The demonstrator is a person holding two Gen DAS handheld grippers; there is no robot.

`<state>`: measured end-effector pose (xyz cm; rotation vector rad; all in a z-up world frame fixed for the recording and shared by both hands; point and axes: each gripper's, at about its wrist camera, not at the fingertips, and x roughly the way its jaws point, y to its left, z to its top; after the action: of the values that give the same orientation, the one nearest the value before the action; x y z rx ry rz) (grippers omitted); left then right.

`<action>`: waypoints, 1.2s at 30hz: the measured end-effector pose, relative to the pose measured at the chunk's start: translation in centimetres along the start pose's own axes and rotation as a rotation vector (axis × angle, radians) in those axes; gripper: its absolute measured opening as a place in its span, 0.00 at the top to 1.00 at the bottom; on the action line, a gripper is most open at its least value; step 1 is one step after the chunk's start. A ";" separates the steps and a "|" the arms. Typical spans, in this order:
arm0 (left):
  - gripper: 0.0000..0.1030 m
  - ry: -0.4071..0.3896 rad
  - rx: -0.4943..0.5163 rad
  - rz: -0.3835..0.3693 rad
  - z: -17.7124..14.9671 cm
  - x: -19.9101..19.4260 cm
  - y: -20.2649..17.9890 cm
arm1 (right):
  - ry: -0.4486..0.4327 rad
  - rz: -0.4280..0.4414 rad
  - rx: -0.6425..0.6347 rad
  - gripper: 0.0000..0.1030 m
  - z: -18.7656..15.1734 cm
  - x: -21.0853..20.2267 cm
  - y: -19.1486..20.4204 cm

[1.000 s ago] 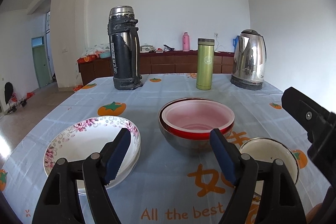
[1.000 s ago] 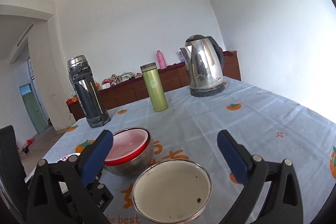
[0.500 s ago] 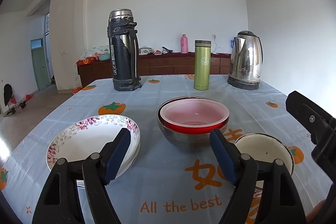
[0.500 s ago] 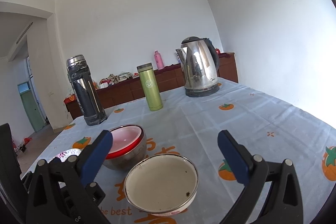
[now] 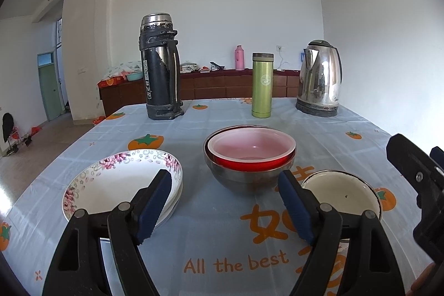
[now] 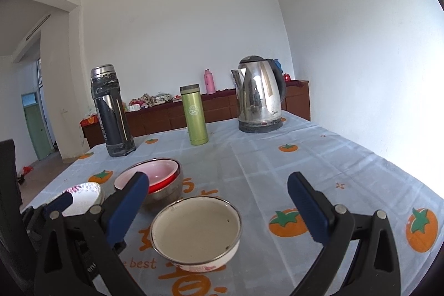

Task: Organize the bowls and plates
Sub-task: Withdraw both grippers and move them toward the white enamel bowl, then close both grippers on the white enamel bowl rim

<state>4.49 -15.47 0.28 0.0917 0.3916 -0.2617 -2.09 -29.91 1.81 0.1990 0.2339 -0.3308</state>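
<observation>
A stack of white floral plates (image 5: 119,179) lies on the table at the left; it also shows in the right wrist view (image 6: 83,193). A red bowl (image 5: 251,150) sits nested inside a steel bowl (image 5: 247,179) at the centre; the red bowl (image 6: 155,176) also shows in the right wrist view. A white enamel bowl (image 5: 341,193) stands alone to the right and sits in front of my right gripper (image 6: 197,224). My left gripper (image 5: 226,199) is open and empty, short of the steel bowl. My right gripper (image 6: 219,204) is open and empty, above the enamel bowl.
At the back of the table stand a black thermos (image 5: 159,68), a green flask (image 5: 261,85) and a steel kettle (image 5: 319,79). The table carries a pale blue cloth (image 5: 222,246) with orange prints. A wooden cabinet (image 5: 222,85) runs along the far wall.
Both grippers have drawn back a little from the table; the bowls and plates look farther off. Nothing was taken hold of or moved.
</observation>
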 end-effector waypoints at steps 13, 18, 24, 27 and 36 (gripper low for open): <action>0.21 0.021 0.017 -0.035 -0.2 0.0 -0.4 | 0.022 -0.039 -0.005 0.02 0.0 -0.9 -3.3; 0.21 0.042 0.028 -0.058 -0.3 0.2 -0.8 | 0.075 -0.035 -0.006 0.20 0.0 -0.7 -4.5; 0.21 0.096 0.014 -0.099 -0.4 0.9 -1.0 | 0.190 0.026 0.058 0.38 -0.7 1.2 -5.5; 0.21 0.130 -0.007 -0.130 -0.4 1.4 -1.3 | 0.220 0.049 0.058 0.40 -1.0 1.7 -5.3; 0.21 0.199 0.019 -0.152 -0.5 2.9 -3.3 | 0.330 0.095 0.064 0.60 -1.9 3.8 -4.8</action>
<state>6.00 -19.29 -1.43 0.1071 0.5956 -0.4076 -0.55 -35.05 -1.70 0.3273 0.5381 -0.2099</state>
